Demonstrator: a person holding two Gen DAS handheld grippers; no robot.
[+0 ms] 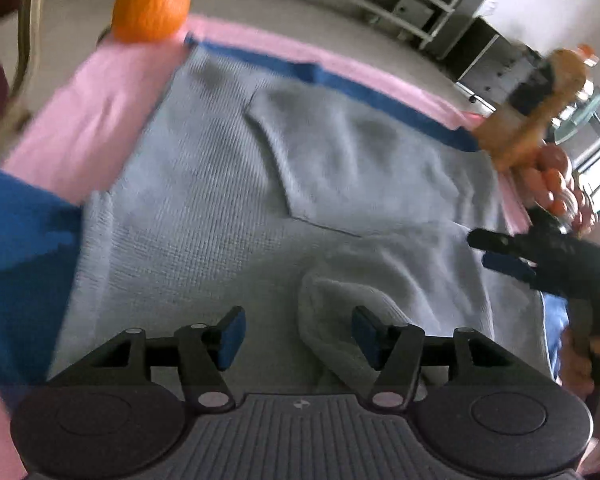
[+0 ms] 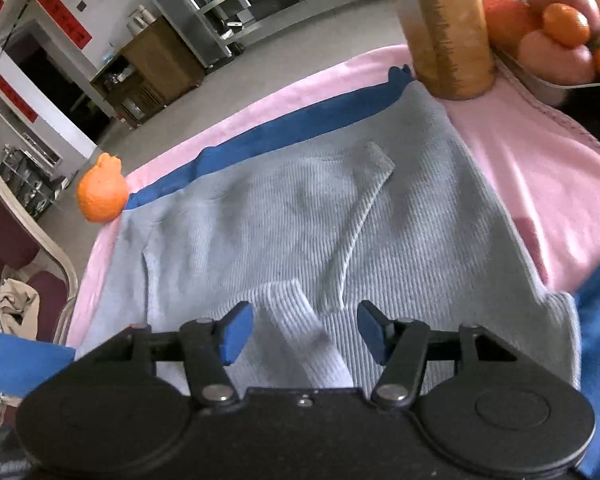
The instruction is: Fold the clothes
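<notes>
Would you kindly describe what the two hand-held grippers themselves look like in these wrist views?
The left hand-held gripper and right hand-held gripper look alike: a black body with two round discs, black linkage arms joined by silvery pivot pins, and two fingers ending in blue pads. The left one's centre plate is ribbed with a small round emblem. No cables show. The sleeves cannot be made out.
</notes>
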